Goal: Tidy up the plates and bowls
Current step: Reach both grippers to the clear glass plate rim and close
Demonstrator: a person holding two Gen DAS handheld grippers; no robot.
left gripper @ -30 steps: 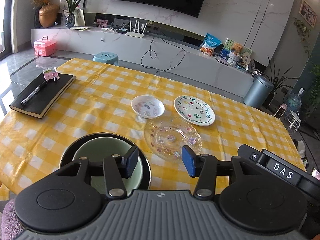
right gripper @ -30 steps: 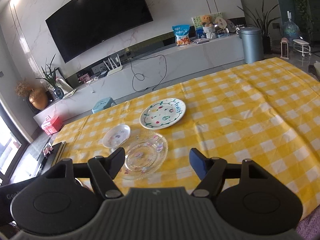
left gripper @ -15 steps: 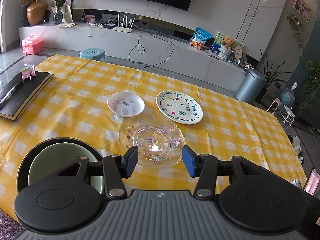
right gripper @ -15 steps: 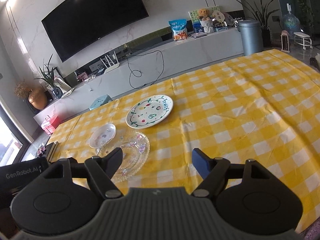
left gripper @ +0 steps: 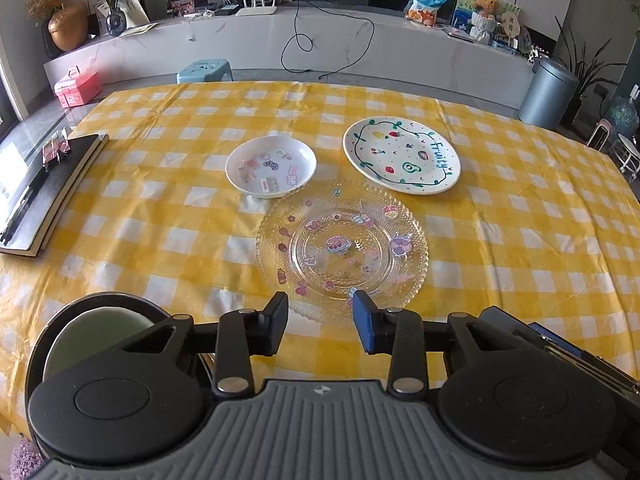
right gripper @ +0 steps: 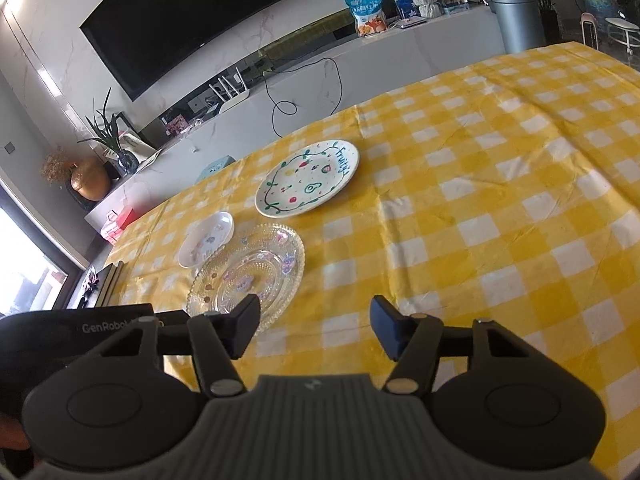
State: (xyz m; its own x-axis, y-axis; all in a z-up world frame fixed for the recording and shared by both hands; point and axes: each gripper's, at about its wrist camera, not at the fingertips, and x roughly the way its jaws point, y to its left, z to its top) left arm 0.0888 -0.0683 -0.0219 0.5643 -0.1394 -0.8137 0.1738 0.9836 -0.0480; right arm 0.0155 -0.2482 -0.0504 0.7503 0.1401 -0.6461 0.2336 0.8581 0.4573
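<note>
Left gripper hangs over the near table edge, jaws parted to a moderate gap, nothing between them. Its tips sit just short of the glass plate, which lies flat on the yellow checked cloth. At 11 o'clock from the glass plate, rims close or touching, sits the white bowl with stickers inside. At 1 o'clock, apart from it, lies the "Fruity" plate. At 8 o'clock from the left gripper, partly hidden by its body, a green bowl rests inside a black dish at the near table edge. A black notebook lies at 9 o'clock along the left edge.

Right gripper is held wide, empty, over bare cloth. From this view the glass plate is at 11 o'clock, just beyond the left finger; the white bowl lies beyond that, and the "Fruity" plate at 12 o'clock, farther out. The other gripper's housing shows at 9 o'clock.
</note>
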